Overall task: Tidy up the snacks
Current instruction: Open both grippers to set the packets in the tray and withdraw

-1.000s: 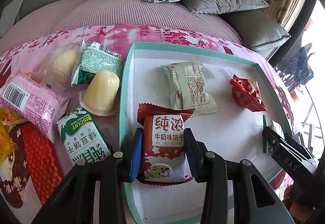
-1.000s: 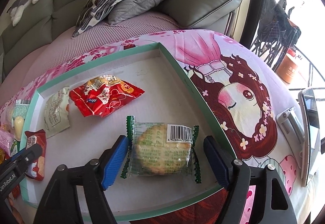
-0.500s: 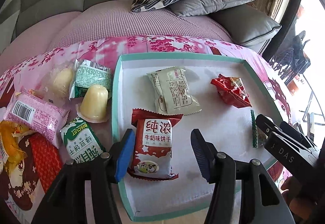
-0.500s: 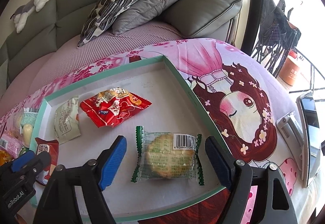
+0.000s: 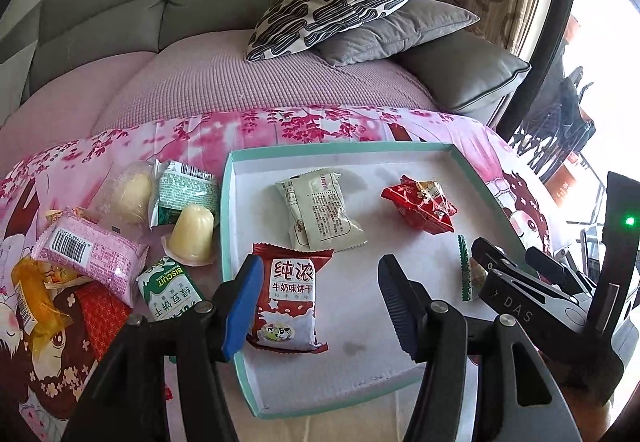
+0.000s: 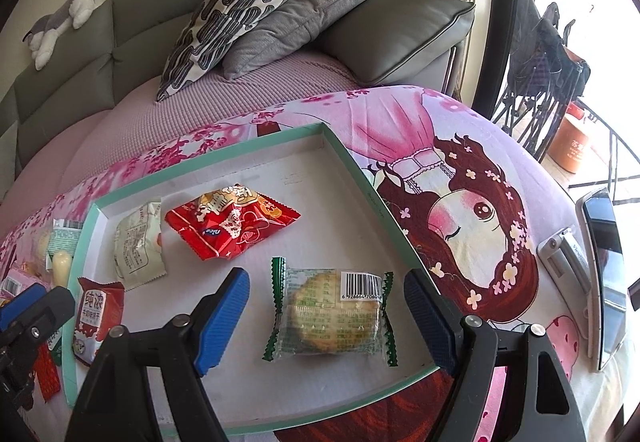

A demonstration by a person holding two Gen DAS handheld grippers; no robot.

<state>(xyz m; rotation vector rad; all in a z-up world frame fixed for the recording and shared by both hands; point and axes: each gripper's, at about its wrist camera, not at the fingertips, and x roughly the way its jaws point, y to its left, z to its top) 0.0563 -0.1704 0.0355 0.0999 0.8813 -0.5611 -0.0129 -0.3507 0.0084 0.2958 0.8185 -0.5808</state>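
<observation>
Teal-rimmed shallow tray [image 5: 226, 226] with white floor sits on a pink cartoon-print cloth [image 6: 460, 145]; all positions below taken from this tray.

Inside the tray: red milk-biscuit pack [image 5: 289, 300] near the front-left corner, lying flat. Pale cream packet [image 5: 318, 214] just behind it, toward the centre. Crumpled red wrapper [image 5: 420, 205] at the right rear. Clear green-edged biscuit pack [image 6: 332, 316] at the front right, barcode up, close to the right wall.

Left gripper [image 5: 320, 306] hovers over the front-left of the tray, jaws spread wide; the red milk-biscuit pack lies between them, nearer the left finger, nothing pinched. Right gripper [image 6: 326, 316] hovers over the front-right, jaws spread equally wide, straddling the green-edged biscuit pack with a gap on each side.

Outside the tray, to its left on the cloth: yellow jelly cup [image 5: 191, 236] upside down just beside the wall, green-and-white biscuit pack [image 5: 170, 292] in front of it, green packet [image 5: 186, 193] behind it, pale round bun in clear wrap [image 5: 130, 193] beside that, pink barcoded pack [image 5: 86, 256] further left, orange wrapper [image 5: 34, 296] at the far left.

Right of the tray, well apart: a phone [image 6: 606, 274] and a silver device [image 6: 564, 258] on the cloth.

Behind the tray: grey sofa [image 5: 120, 25] with a patterned cushion [image 5: 340, 3].
</observation>
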